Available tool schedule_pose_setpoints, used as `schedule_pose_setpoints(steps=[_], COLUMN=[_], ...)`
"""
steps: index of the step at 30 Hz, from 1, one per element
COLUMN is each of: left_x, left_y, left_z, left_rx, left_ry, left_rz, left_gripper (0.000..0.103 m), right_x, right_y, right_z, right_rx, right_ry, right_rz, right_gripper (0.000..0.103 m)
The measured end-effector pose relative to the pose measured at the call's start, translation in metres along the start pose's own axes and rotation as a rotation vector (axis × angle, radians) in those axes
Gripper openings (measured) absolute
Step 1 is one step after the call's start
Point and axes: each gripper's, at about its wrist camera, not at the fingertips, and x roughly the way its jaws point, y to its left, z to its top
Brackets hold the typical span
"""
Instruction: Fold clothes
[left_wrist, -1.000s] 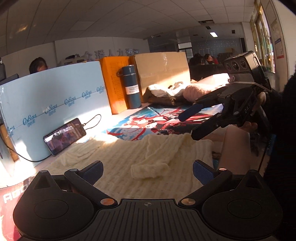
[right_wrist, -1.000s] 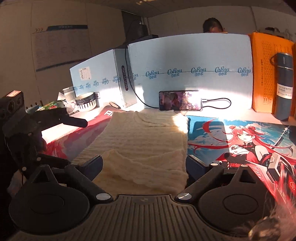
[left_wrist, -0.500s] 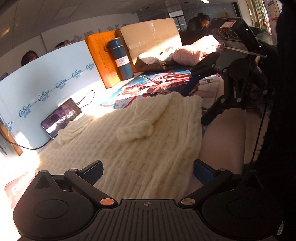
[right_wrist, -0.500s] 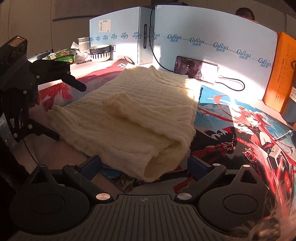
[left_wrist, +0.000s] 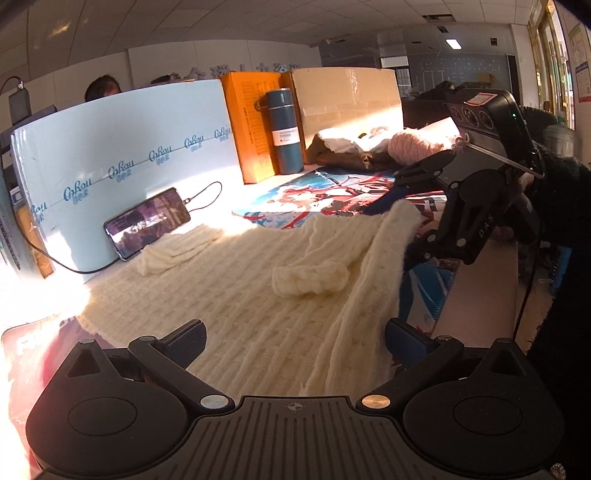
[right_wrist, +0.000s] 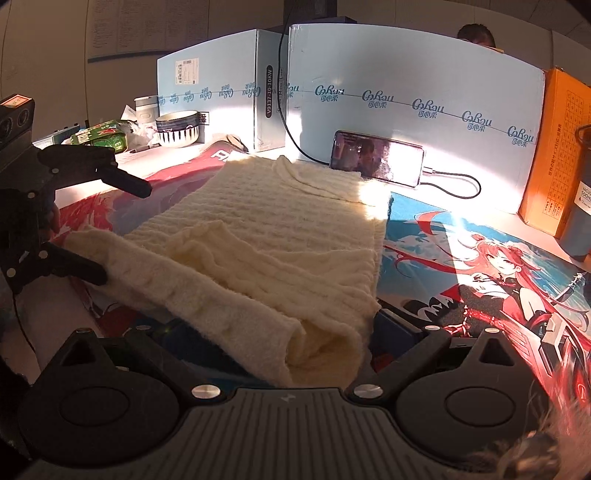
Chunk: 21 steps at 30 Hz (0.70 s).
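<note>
**Cream sweater spread on the desk, both grippers wide at its near hem**

I saw a long pale blue board (right_wrist: 406, 85) standing across the back of the desk, with an orange box (left_wrist: 251, 125) and a dark flask (left_wrist: 284, 133) beside it. An anime-print mat (right_wrist: 480, 258) covered the desk. The cream knit sweater (left_wrist: 236, 288) lay on it, one sleeve folded across its middle. A phone (right_wrist: 376, 158) leaned on the board, touching the sweater's far edge, its cable trailing. A striped bowl (right_wrist: 177, 127) sat well off to the side. My left gripper (left_wrist: 295, 339) stood wide, hem between its fingers. My right gripper (right_wrist: 280, 332) stood equally wide around the bunched corner.
</note>
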Motion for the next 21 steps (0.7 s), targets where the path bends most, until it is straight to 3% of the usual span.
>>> schedule_pose_setpoints(steps=[3, 10, 13, 15, 16, 19, 21], left_x=[0.004, 0.014, 0.007, 0.006, 0.007, 0.005, 0.004], left_y=[-0.003, 0.002, 0.005, 0.006, 0.005, 0.001, -0.004], left_z=[-0.002, -0.004, -0.004, -0.005, -0.005, -0.006, -0.007], left_rx=[0.005, -0.003, -0.005, 0.001, 0.009, 0.032, 0.046], left_ry=[0.011, 0.028, 0.004, 0.01, 0.015, 0.018, 0.026], left_rz=[-0.021, 0.028, 0.018, -0.001, -0.01, -0.063, -0.09], left_gripper=[0.103, 0.102, 0.09, 0.078, 0.066, 0.038, 0.031], right_x=[0.005, 0.007, 0.001, -0.004, -0.007, -0.013, -0.015], right_y=[-0.005, -0.005, 0.0, 0.005, 0.008, 0.015, 0.018], right_z=[0.008, 0.011, 0.008, 0.005, 0.004, -0.001, -0.004], right_rx=[0.043, 0.02, -0.027, -0.062, -0.081, -0.141, -0.163], right_ry=[-0.038, -0.044, -0.065, -0.08, -0.089, -0.084, -0.048], right_rz=[-0.002, 0.013, -0.003, 0.008, 0.018, 0.05, 0.079], right_gripper=[0.101, 0.097, 0.091, 0.088, 0.086, 0.059, 0.036])
